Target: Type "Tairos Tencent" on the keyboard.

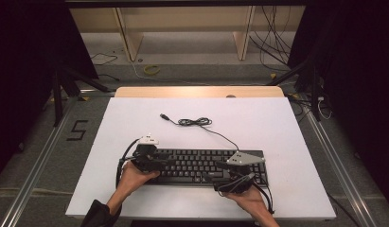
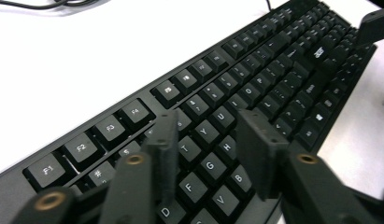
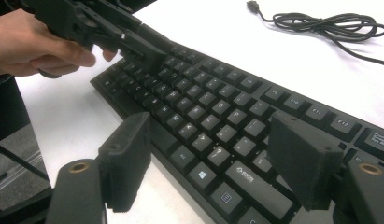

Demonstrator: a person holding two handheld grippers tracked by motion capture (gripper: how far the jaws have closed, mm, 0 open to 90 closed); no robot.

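Note:
A black keyboard (image 1: 194,165) lies flat near the front of the white table (image 1: 135,123). Its cable (image 1: 197,122) runs back to a loose coil that ends in a USB plug (image 1: 163,115). My left gripper (image 1: 166,161) hovers over the keyboard's left end. It stands open above the letter keys (image 2: 210,140) with nothing between its jaws. My right gripper (image 1: 221,170) is at the keyboard's right half, near its front edge. It is wide open (image 3: 213,158), one jaw over the table in front of the keyboard (image 3: 217,112) and the other over the keys.
In the right gripper view, the left gripper (image 3: 110,28) and the hand (image 3: 35,42) holding it appear beyond the keyboard. The coiled cable (image 3: 330,23) lies on bare table behind the keys. Beyond the table's far edge stand wooden shelving (image 1: 182,28) and floor cables (image 1: 152,70).

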